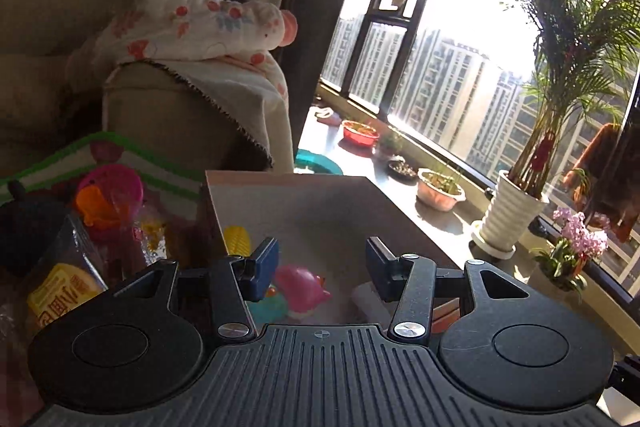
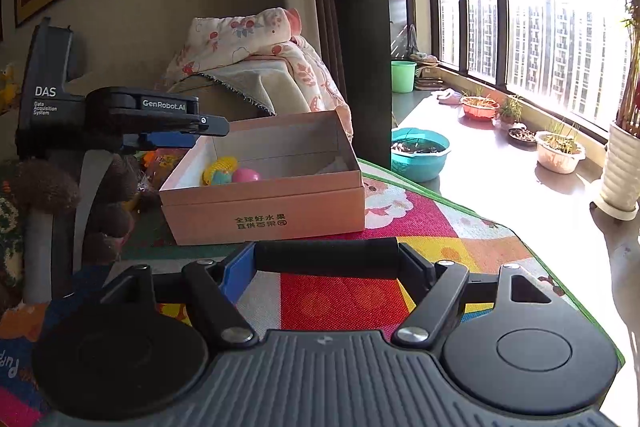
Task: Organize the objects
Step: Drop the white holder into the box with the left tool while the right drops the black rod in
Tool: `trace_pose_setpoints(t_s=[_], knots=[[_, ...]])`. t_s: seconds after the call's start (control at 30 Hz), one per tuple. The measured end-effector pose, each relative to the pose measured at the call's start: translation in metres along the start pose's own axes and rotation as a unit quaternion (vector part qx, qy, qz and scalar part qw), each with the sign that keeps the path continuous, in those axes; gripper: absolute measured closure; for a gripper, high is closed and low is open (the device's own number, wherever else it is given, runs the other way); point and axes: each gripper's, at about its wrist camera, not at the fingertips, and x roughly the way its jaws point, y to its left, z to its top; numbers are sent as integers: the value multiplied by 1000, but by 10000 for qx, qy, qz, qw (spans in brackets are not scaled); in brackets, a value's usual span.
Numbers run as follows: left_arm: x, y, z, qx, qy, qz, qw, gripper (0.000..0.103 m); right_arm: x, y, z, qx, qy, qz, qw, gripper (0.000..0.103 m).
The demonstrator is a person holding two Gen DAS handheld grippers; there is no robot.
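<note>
A pink cardboard box stands open on the colourful play mat. Inside lie a yellow corn toy, a pink toy and a teal toy; in the right wrist view they show as a yellow-teal toy and the pink toy. My left gripper hovers over the box, open, with nothing between its blue pads. From the right wrist view the left gripper reaches over the box's left rim. My right gripper is shut on a black cylinder held crosswise, short of the box.
Left of the box lie a pink cup, a yellow snack packet and brown mushroom plushes. A sofa arm with a flowered blanket rises behind. On the sunlit floor to the right stand a teal basin, plant bowls and a white pot.
</note>
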Motion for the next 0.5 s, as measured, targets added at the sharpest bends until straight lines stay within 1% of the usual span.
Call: trace_pose_setpoints(t_s=[0.1, 0.17, 0.23, 0.3, 0.37, 0.43, 0.47, 0.5], knots=[[-40, 9, -22, 394, -82, 37, 9992, 50, 6, 6, 10, -55, -79, 77, 9999, 28], [-59, 15, -38, 680, -30, 108, 9976, 50, 11, 15, 24, -167, -209, 157, 9995, 28], [-75, 21, -53, 893, 58, 283, 9956, 50, 18, 26, 42, -294, -353, 271, 9986, 28], [-84, 31, -64, 832, 177, 417, 9955, 50, 29, 39, 64, -391, -458, 426, 9973, 28], [-88, 42, -71, 630, 290, 493, 9964, 50, 40, 48, 85, -405, -505, 555, 9964, 28], [-93, 55, -79, 500, 381, 647, 9959, 50, 55, 56, 106, -394, -371, 710, 9960, 27], [-95, 58, -81, 513, 384, 724, 9953, 50, 63, 59, 114, -358, -285, 743, 9962, 20], [-97, 62, -82, 572, 366, 850, 9941, 50, 70, 62, 119, -294, -241, 684, 9969, 16]])
